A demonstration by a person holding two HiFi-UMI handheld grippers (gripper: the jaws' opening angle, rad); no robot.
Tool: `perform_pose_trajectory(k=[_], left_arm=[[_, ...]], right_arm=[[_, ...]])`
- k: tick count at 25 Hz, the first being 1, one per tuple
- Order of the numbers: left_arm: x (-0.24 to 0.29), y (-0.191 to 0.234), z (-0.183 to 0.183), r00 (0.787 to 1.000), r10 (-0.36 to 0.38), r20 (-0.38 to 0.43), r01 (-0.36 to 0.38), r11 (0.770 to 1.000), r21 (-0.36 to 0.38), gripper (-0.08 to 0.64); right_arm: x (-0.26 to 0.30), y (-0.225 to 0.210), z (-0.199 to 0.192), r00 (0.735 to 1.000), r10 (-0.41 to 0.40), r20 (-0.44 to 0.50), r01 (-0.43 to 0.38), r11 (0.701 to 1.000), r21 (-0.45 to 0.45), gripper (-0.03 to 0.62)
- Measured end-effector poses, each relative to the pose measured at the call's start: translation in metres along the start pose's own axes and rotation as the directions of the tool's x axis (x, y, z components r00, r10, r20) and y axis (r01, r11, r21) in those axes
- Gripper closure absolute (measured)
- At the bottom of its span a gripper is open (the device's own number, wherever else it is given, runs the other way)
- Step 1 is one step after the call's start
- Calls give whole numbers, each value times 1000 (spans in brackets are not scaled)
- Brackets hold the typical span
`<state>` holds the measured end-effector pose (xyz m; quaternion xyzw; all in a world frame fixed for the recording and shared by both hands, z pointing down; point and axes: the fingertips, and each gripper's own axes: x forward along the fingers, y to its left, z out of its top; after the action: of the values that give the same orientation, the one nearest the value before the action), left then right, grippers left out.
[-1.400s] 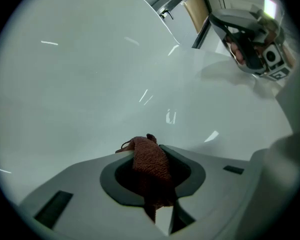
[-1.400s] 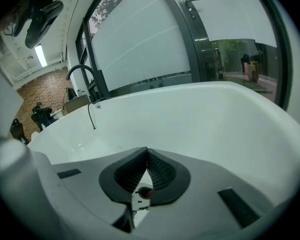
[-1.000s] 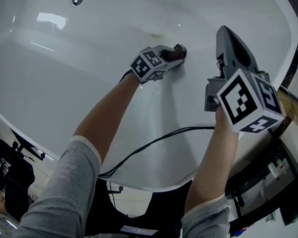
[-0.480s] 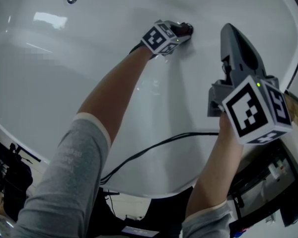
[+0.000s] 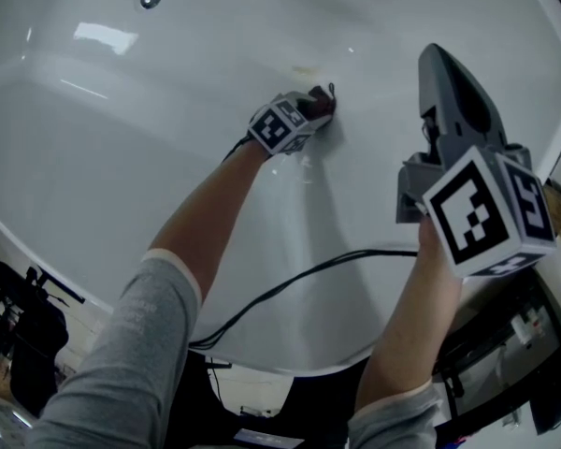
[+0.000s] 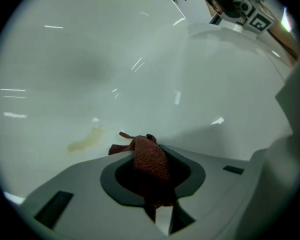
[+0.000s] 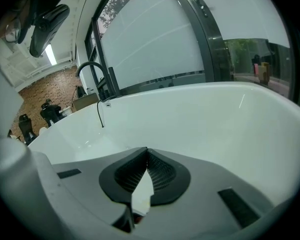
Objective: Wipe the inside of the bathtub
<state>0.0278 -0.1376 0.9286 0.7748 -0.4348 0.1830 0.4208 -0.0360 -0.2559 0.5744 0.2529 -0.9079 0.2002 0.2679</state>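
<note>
Our left tool (image 5: 316, 112) grips a soft, light reddish cloth (image 6: 149, 159) by its bunched middle, pressing it on the bathtub (image 5: 168, 120) wall beside a yellowish stain (image 6: 84, 143). Our right tool (image 7: 146, 156) is closed on nothing. The glossy wall probably handles slick.

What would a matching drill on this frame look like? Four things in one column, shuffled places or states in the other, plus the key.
Things:
1. left gripper
2. right gripper
3. stain
4. cable

Places or states:
A. yellowish, on the bathtub wall just past the cloth
B. jaws together with nothing between them, held up at the bathtub's right side
C. black, running across the near inner wall towards the rim
D. jaws shut on the reddish-brown cloth, at the bathtub wall

Pairs: 1-D, 2-B, 3-A, 4-C
</note>
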Motion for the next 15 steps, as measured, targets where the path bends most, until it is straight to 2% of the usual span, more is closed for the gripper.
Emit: perform_pose_trajectory(k=[3, 5, 8, 12, 15], left_arm=[[6, 12, -7, 997, 61, -39, -60, 998, 33, 468], [12, 19, 5, 996, 81, -37, -79, 995, 59, 469], [21, 31, 39, 995, 98, 15, -99, 992, 72, 471], [32, 48, 104, 990, 96, 101, -103, 992, 71, 469], [37, 50, 125, 992, 73, 101, -79, 995, 56, 471]], right_arm=[[0, 0, 2, 1000, -3, 10, 3, 1000, -4, 586], [-1, -1, 0, 1000, -8, 8, 8, 1000, -8, 586], [-3, -3, -4, 1000, -3, 2, 3, 1000, -9, 586], [-2, -7, -5, 1000, -2, 4, 2, 1000, -4, 586], [-2, -11, -6, 1000, -4, 0, 4, 1000, -9, 586]])
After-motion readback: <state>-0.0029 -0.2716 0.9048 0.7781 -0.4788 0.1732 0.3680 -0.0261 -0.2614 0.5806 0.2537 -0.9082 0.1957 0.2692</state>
